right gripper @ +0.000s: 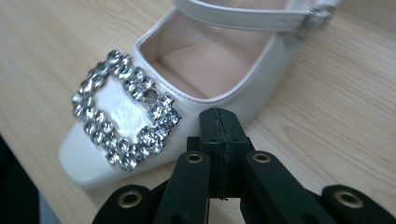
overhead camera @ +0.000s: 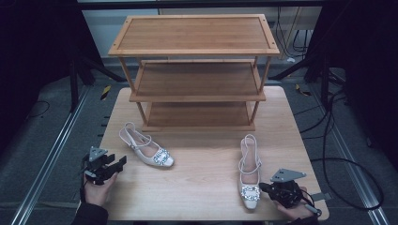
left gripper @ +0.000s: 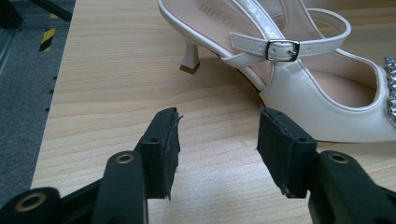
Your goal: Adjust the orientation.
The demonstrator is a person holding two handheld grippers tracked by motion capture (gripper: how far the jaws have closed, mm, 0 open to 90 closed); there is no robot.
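On the desk (overhead camera: 197,187) in front of the three-tier wooden shoe rack (overhead camera: 195,70), the left shoe (overhead camera: 148,146) lies toe-right just ahead of the left hand-held gripper (overhead camera: 119,163), whose jaws stand half open on nothing. The right shoe (overhead camera: 249,171) lies long axis front-to-back, its rhinestone buckle (right gripper: 126,109) toe just beside the right hand-held gripper (overhead camera: 264,188), jaws shut and empty. Likely next: each nearer hand grips its shoe; dark room.

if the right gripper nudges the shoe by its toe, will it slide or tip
The right shoe probably slides or pivots: its glossy upper looks slick and its flat toe sits on the smooth table. The thin heel, seen on the left shoe, suggests a sideways push could tip it. The slingback strap looks floppy.
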